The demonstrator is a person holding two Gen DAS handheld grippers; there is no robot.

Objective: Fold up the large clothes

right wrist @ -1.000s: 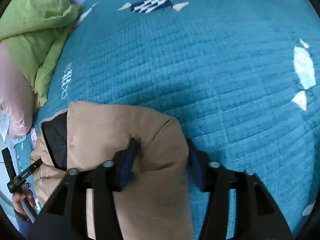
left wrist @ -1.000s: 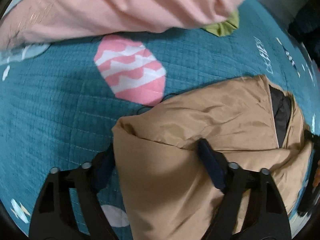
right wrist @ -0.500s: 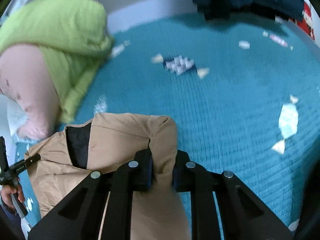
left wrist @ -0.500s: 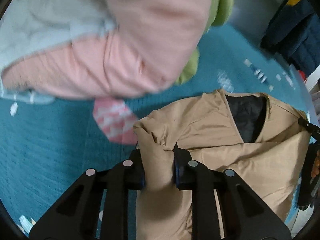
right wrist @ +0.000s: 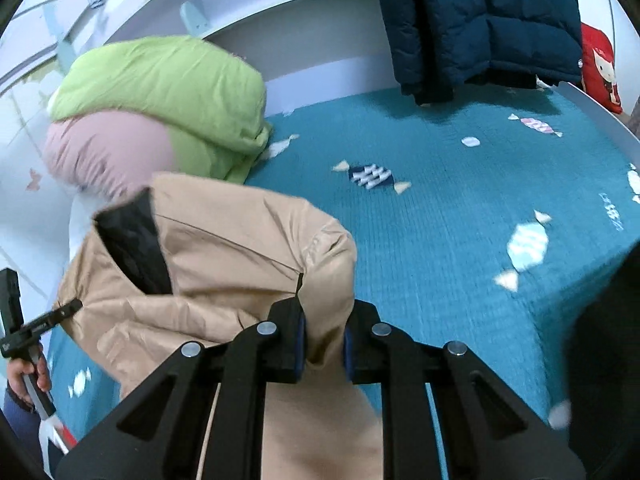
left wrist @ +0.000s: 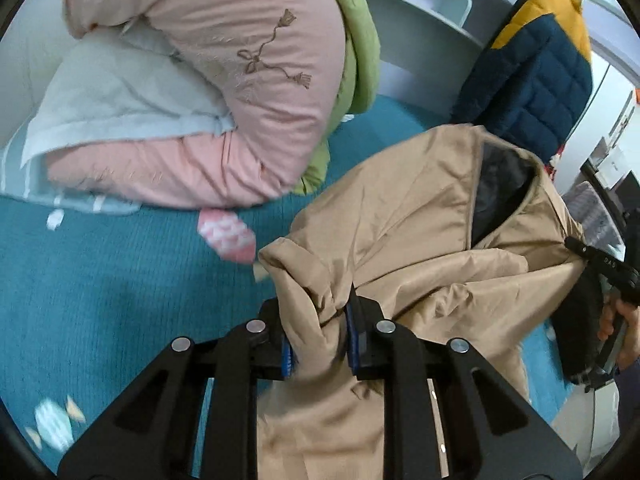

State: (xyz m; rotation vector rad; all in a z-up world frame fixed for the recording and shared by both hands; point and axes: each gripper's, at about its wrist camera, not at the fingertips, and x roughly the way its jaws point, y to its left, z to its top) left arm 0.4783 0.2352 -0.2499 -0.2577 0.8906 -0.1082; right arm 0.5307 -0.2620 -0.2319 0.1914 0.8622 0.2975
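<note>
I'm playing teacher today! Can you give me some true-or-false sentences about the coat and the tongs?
1. Both tongs pinch the tan coat. True: left tongs and right tongs are shut on it.
2. The bedspread is red. False: it is teal.
3. A green quilt lies on a pink one. True.
4. The coat's lining is white. False: it is black.

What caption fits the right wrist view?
Right gripper shut on a tan jacket above a teal candy-print bedspread.
</note>
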